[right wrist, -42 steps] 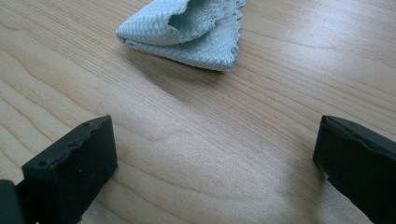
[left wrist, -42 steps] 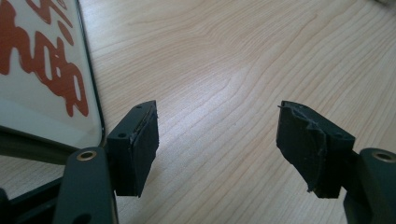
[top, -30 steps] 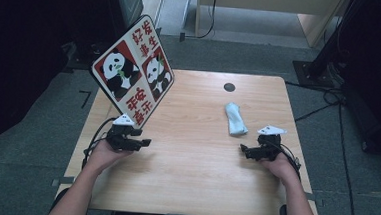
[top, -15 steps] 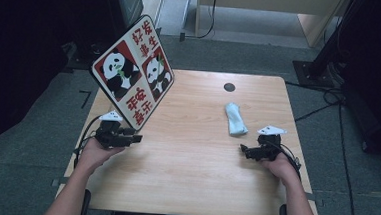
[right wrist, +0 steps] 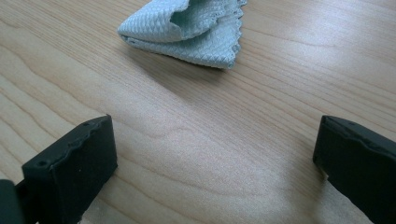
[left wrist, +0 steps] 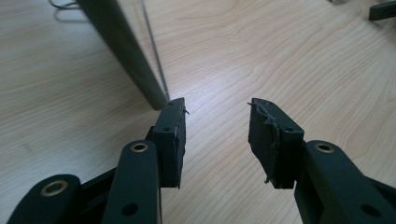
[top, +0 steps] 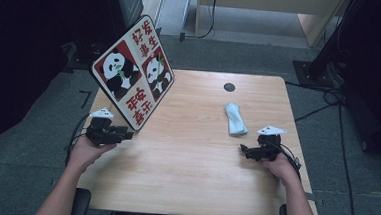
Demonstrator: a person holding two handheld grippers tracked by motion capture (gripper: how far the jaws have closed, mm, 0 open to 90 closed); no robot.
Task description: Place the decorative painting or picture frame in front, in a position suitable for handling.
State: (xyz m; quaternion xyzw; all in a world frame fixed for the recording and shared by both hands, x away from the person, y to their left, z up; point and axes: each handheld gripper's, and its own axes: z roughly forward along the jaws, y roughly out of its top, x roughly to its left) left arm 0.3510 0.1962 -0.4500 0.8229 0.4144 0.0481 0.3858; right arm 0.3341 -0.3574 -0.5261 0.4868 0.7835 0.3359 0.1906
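A square panda board (top: 133, 76) stands tilted over the table's left rear, its lower corner near my left gripper (top: 128, 133). In the left gripper view, my left gripper (left wrist: 217, 122) is about half open. Its jaws have just been closing, with nothing but bare wood between them. The board's dark edge (left wrist: 122, 51) ends beside the left fingertip. A folded pale blue cloth (top: 235, 119) lies right of centre. My right gripper (top: 244, 151) rests just in front of it. In the right gripper view, my right gripper (right wrist: 215, 154) is wide open with the cloth (right wrist: 187, 28) ahead of it.
The wooden table (top: 188, 187) has a round cable hole (top: 229, 87) near its far edge. Cables (top: 329, 96) run across the floor at the right. A thin wire stand (left wrist: 152, 42) runs behind the board.
My left gripper has slid to the left, toward the table's left edge, and now sits just below the board's lower corner. The right gripper and the cloth have not moved.
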